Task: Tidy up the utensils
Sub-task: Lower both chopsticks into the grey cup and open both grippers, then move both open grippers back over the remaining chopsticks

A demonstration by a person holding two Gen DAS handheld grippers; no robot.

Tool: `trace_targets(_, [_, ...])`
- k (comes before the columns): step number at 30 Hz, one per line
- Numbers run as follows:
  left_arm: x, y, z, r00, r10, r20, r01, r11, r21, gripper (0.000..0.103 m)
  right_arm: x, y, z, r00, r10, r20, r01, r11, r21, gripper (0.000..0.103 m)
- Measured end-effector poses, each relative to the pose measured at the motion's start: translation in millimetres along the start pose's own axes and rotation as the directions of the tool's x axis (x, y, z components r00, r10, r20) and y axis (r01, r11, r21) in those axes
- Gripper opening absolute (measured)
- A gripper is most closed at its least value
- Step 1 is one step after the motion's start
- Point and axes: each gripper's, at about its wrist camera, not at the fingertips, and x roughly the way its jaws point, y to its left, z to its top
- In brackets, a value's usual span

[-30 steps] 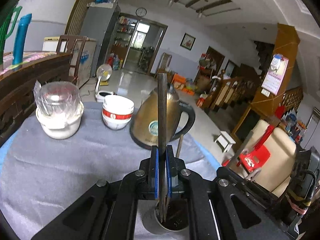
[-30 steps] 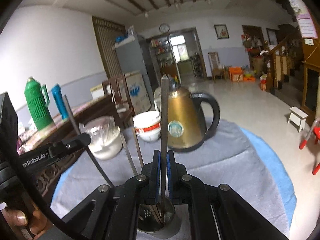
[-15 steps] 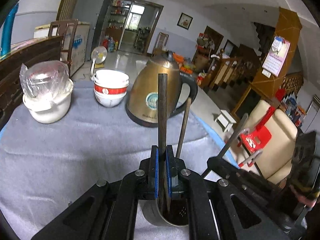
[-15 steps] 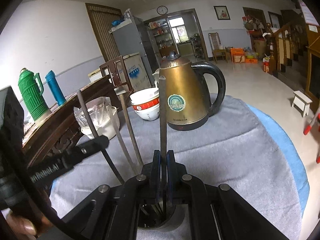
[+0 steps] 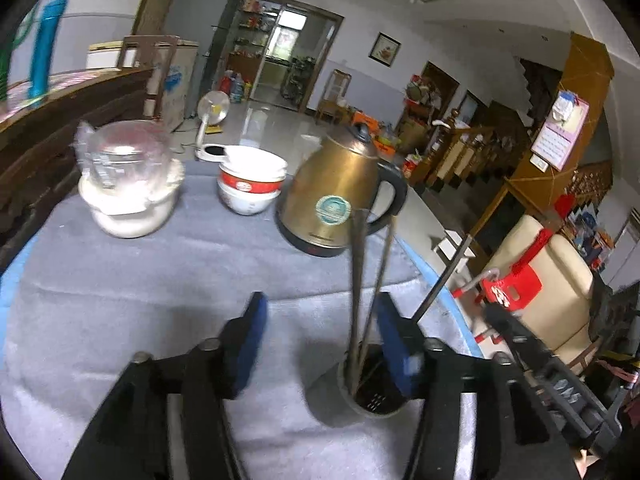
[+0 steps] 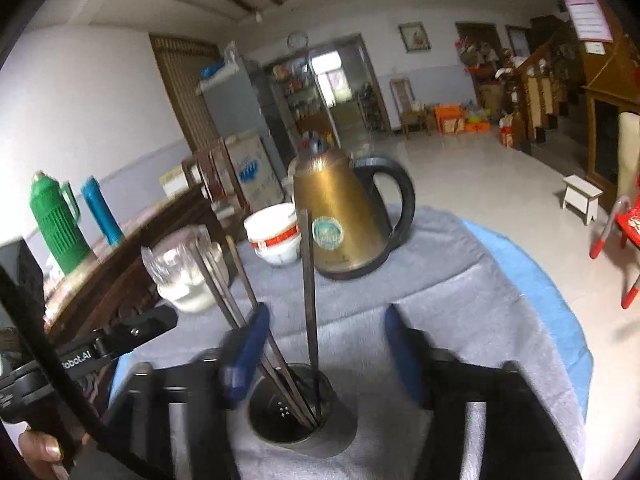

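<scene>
Two fisheye views look forward over a round table covered with a grey cloth.

In the left wrist view, the left hand-held gripper fills the lower centre of the frame with its blue-padded fingers spread wide, released and holding nothing. A metal utensil holder stands on the cloth at lower centre-right, partly behind the right-hand finger. Several dark chopsticks stand in it, leaning upward toward the middle of the frame.

In the right wrist view, the right hand-held gripper is likewise released — its blue fingers stand apart on either side of the holder, which sits at bottom centre. One chopstick rises nearly upright from the cup; the others lean toward the left of the frame, passing behind the left blue finger.

Beyond the holder, across the middle of both views, stand a brass-coloured electric kettle with a black handle, stacked white bowls with a red band, and a white pot topped with clear plastic. A green thermos and a blue flask sit at the left edge of the right wrist view — on a dark wooden sideboard.
</scene>
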Motion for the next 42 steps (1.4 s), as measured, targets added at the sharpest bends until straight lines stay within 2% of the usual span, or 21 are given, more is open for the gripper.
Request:
trace_targets(5, [-33.7, 40.0, -24.0, 0.998, 0.062, 0.004, -0.061, 0.998, -0.032, 0.069, -36.4, 1.1, -16.4, 1.000, 0.005, 0.025, -0.006, 1.000, 0.020, 0.066])
trace_targets(9, [-41.6, 72.2, -49.6, 0.985, 0.165, -0.055, -0.167, 0.985, -0.051, 0.070, -52.1, 9.9, -48.5, 0.999, 0.035, -0.034, -0.035, 0.999, 0.012, 0.066])
trace_targets(12, [-38.6, 94.3, -72.7, 0.959, 0.246, -0.138, -0.256, 0.965, -0.060, 0.070, -45.9, 19.0, -77.7, 0.988, 0.057, -0.140, -0.057, 0.998, 0.003, 0.066])
trace_targets(17, [-32.4, 116.9, -106.5, 0.911, 0.309, -0.275, -0.334, 0.941, -0.048, 0.070, -20.4, 39.2, -124.5, 0.944, 0.077, -0.320, -0.086, 0.996, -0.014, 0.066])
trace_targets(20, [-33.7, 124.7, -119.9, 0.895, 0.324, -0.307, -0.349, 0.937, -0.030, 0.070, -3.3, 50.5, -143.3, 0.901, 0.091, -0.423, -0.107, 0.994, -0.013, 0.066])
trace_targets(25, [-33.2, 126.8, -133.6, 0.883, 0.323, -0.341, -0.352, 0.936, -0.023, 0.070, 6.0, 62.8, -160.4, 0.869, 0.086, -0.488, -0.117, 0.993, -0.034, 0.066])
trace_targets(32, [-27.1, 126.4, -141.5, 0.868, 0.332, -0.369, -0.358, 0.934, -0.004, 0.070, 12.2, 68.7, -168.2, 0.844, 0.073, -0.532, -0.114, 0.993, -0.044, 0.066])
trace_targets(42, [-19.9, 124.8, -148.8, 0.840, 0.358, -0.407, -0.374, 0.926, 0.044, 0.070, 24.3, 65.7, -172.4, 0.821, 0.059, -0.567, -0.096, 0.995, -0.035, 0.066])
